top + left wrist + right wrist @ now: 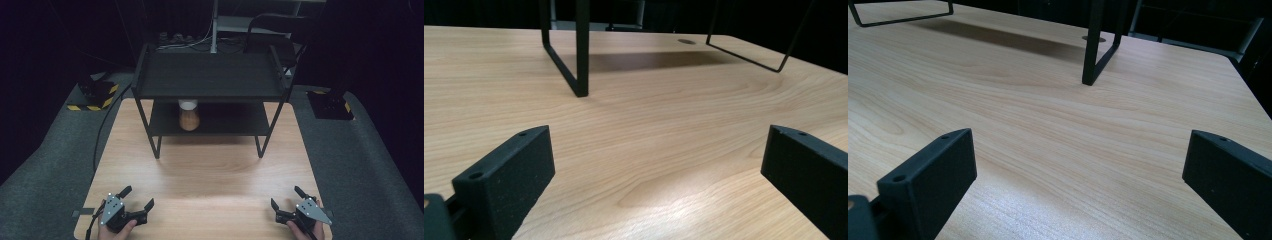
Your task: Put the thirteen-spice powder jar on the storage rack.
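Observation:
A black two-tier metal shelf [210, 75] stands at the far middle of the wooden table [200, 175]. On its lower tier sits a brown jar with a white lid [189, 115], partly hidden by the top tier. My left gripper [137, 198] rests near the table's front left corner, open, nothing between its jaws. My right gripper [286, 196] rests near the front right corner, also open and holding nothing. In the left gripper view a shelf leg [580, 50] rises ahead of the gripper [659, 160]. The right gripper view shows another shelf leg [1095, 45] beyond the gripper [1078, 160].
Grey felt [360, 165] surrounds the table. Black blocks with yellow-black hazard tape [95, 95] sit at the far left and far right [330, 104]. A cable [102, 125] runs down the left side. A dark chair [280, 30] stands behind the shelf.

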`<state>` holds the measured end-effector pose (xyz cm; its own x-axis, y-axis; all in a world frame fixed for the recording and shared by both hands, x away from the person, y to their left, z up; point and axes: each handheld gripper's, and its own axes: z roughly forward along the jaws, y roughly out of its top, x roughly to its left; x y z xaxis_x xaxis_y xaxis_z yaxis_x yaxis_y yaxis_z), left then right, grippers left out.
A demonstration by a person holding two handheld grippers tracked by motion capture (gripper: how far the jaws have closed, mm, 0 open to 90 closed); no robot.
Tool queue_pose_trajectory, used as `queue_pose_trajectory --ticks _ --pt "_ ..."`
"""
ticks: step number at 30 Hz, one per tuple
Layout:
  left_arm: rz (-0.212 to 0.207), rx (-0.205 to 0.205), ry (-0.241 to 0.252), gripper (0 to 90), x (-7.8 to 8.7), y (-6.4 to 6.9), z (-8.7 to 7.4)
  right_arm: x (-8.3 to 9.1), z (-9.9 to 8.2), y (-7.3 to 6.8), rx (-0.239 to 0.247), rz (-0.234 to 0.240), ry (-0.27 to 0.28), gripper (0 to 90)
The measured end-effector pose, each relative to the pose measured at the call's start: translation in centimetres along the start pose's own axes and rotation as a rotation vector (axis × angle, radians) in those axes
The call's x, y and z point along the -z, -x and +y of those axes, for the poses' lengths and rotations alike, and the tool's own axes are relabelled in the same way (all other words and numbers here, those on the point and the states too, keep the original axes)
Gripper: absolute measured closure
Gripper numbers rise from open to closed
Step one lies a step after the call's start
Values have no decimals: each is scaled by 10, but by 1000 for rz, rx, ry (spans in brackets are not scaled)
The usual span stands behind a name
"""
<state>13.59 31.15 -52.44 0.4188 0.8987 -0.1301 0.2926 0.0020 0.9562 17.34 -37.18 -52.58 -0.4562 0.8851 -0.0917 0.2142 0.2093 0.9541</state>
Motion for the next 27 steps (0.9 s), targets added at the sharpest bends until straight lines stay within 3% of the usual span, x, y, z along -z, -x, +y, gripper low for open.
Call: queue_pose_trajectory --ticks 13,18,27 --pt "-7 6 -34 8 0 -2 -5 0 0 -2 0 -9 0 5" --pt "-25 27 -43 8 1 -5 -4 0 0 -2 1 -7 0 5" --pt "-29 39 -25 8 3 -6 -7 0 1 -1 -1 -2 -5 5"
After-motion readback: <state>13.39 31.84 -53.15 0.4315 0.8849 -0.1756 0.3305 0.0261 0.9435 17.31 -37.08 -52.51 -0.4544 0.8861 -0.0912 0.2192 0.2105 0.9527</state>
